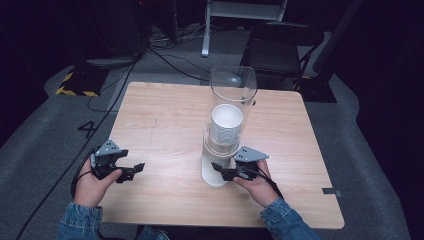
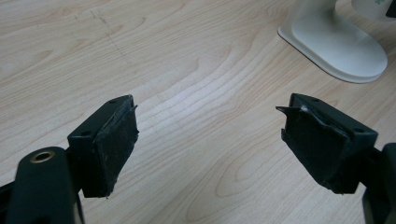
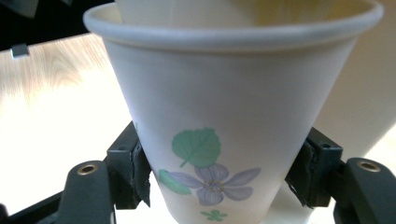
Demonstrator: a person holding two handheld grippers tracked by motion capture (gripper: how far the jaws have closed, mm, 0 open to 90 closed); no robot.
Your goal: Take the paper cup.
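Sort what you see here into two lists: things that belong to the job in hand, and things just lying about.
In the job:
- right gripper, jaws on the paper cup
- cup dispenser with its clear tube
- cup stack

Lying about:
- left gripper, open
- folding chair
- floor cables

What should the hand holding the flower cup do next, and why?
Probably pull the paper cup gently downward, out of the cup dispenser. The right gripper already has its jaws pressed on both sides of the bottom cup, which hangs under the stack, while the left gripper waits open.
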